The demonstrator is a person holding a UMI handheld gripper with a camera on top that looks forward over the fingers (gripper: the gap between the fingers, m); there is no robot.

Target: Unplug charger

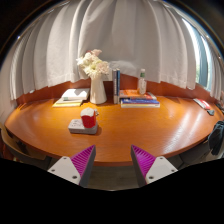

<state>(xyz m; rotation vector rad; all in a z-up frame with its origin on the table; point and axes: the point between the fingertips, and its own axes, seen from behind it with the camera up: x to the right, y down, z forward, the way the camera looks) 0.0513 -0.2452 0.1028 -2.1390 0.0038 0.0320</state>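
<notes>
The hand-held gripper (113, 160) hangs released and empty over the table (150, 125), a red charger (88, 120) upright in its white block (82, 127) ahead-left.

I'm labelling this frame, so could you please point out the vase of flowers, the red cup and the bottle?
vase (98, 91), gripper view, middle of its white body.
red cup (88, 120), gripper view, its front wall.
bottle (142, 84), gripper view, its mid body.

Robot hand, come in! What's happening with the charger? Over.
Gripper open, holding nothing. Charger not clearly in view; table ahead. Vase of flowers, books beyond; nothing between the fingers.
</notes>
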